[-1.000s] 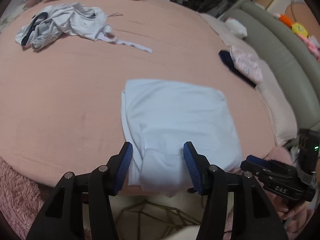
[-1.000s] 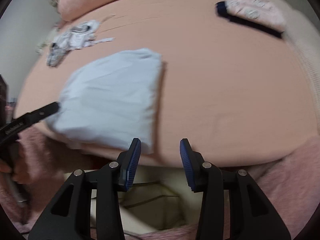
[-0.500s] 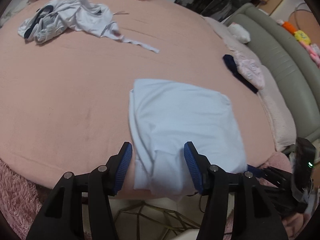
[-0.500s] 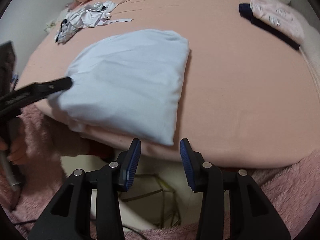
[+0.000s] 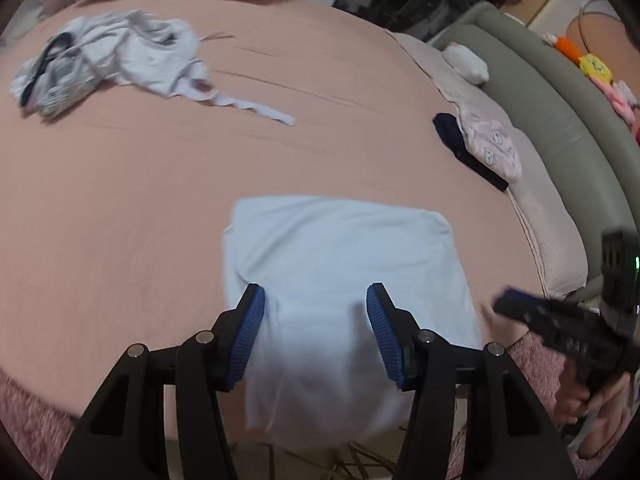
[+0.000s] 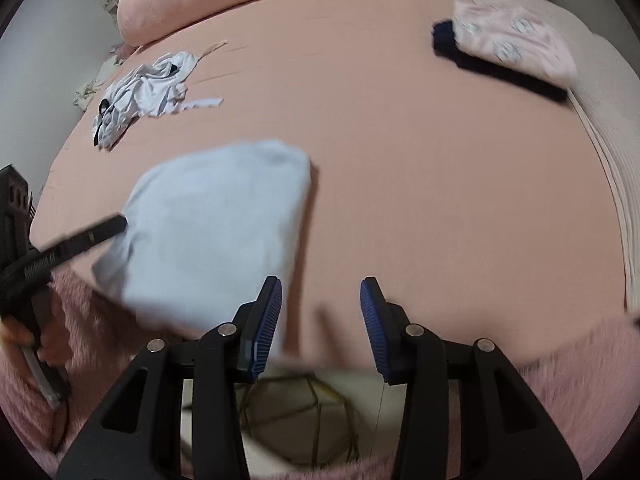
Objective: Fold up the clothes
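My left tongs (image 5: 315, 334) are open, and the blue pads (image 5: 249, 338) stand apart with the folded light blue shirt (image 5: 340, 280) lying under them. The pads do not squeeze it. The shirt lies flat near the front edge of the big pink bed (image 5: 120, 200), and its front end hangs a little over the edge. My right tongs (image 6: 321, 324) are open too, with nothing between the pads. They hover over the bed's front edge, just beside the right side of the shirt. In the right view the shirt looks blurry, and the tip of my left tongs sits by its left side. Far back on the left lies a messy pile of white and grey clothes (image 5: 108, 60), well apart from the shirt. On the right side sits a folded pink piece (image 6: 516, 40) on top of a dark blue one (image 6: 444, 38). Behind them is a grey sofa (image 5: 560, 120). A fuzzy pink rug (image 6: 580, 380) lies below the bed's edge.
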Tool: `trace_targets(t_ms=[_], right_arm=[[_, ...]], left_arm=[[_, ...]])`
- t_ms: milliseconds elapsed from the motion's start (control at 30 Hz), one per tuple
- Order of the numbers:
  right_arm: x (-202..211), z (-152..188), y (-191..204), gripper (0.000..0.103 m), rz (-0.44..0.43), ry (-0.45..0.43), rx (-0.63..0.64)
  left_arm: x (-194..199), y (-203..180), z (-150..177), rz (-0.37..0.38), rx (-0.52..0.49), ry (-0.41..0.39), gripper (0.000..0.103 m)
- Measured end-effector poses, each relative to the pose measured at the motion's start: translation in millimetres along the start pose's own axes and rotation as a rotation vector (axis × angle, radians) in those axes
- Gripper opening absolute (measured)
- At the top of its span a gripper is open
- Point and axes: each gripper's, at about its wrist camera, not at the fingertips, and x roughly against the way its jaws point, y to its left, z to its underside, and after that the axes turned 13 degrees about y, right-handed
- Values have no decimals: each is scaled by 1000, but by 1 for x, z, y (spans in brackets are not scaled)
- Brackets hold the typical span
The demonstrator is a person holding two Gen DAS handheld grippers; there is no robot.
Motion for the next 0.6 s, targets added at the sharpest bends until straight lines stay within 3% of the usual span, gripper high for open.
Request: trace_targets(t_ms=[167, 367, 500, 600], right_arm=[[-22, -59, -13, 41, 22, 10, -57], [-40, -75, -36, 41, -70, 73, -104], [-39, -72, -45, 41, -156, 90, -85], [-30, -79, -54, 42, -155, 65, -94]], left_arm=[[-27, 1, 0, -141, -27, 82, 60], [-14, 11, -5, -65, 31, 72, 56], [6, -16, -20, -3, -59, 15, 55], [-4, -48, -39, 42, -135, 63, 54]])
